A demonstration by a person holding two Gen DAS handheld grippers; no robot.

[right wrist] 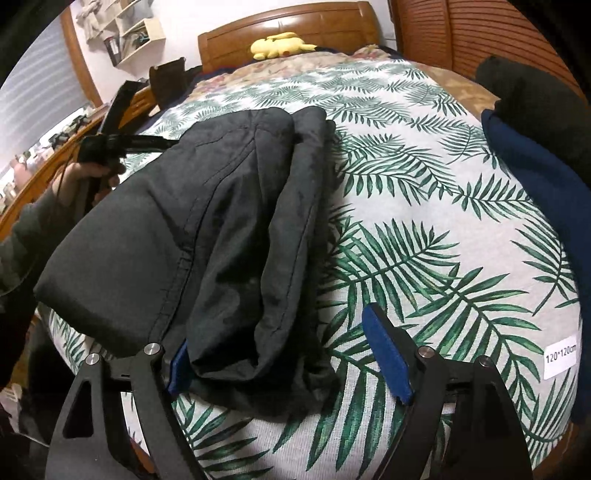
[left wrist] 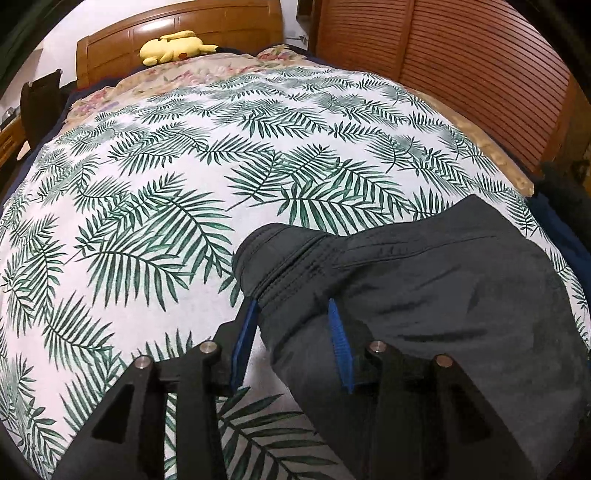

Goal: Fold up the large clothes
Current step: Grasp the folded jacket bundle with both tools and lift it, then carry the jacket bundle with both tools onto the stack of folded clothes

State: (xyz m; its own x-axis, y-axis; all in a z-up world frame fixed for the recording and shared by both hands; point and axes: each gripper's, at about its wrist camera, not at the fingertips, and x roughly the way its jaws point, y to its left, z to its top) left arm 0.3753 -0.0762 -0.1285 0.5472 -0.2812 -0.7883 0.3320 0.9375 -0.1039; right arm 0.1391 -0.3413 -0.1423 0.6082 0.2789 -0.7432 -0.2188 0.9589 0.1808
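Note:
A dark grey garment [left wrist: 443, 295] lies folded on the palm-leaf sheet [left wrist: 166, 206]. In the left wrist view my left gripper [left wrist: 291, 314] has its blue pads [left wrist: 338, 332] either side of a seamed fold of the garment, with a moderate gap. In the right wrist view the garment [right wrist: 207, 229] is a bunched stack. My right gripper [right wrist: 280, 354] is open wide around its near end, the left pad against the cloth, the right pad [right wrist: 388, 358] apart from it. The other hand-held gripper [right wrist: 107, 147] shows at the garment's far left corner.
A yellow plush toy [left wrist: 173, 46] lies by the wooden headboard [left wrist: 177, 33]. A slatted wooden wardrobe [left wrist: 461, 66] stands on the right. A dark blue cloth [right wrist: 535, 192] and a black item [right wrist: 524, 99] lie at the bed's right edge. A size label [right wrist: 561, 356] is on the sheet.

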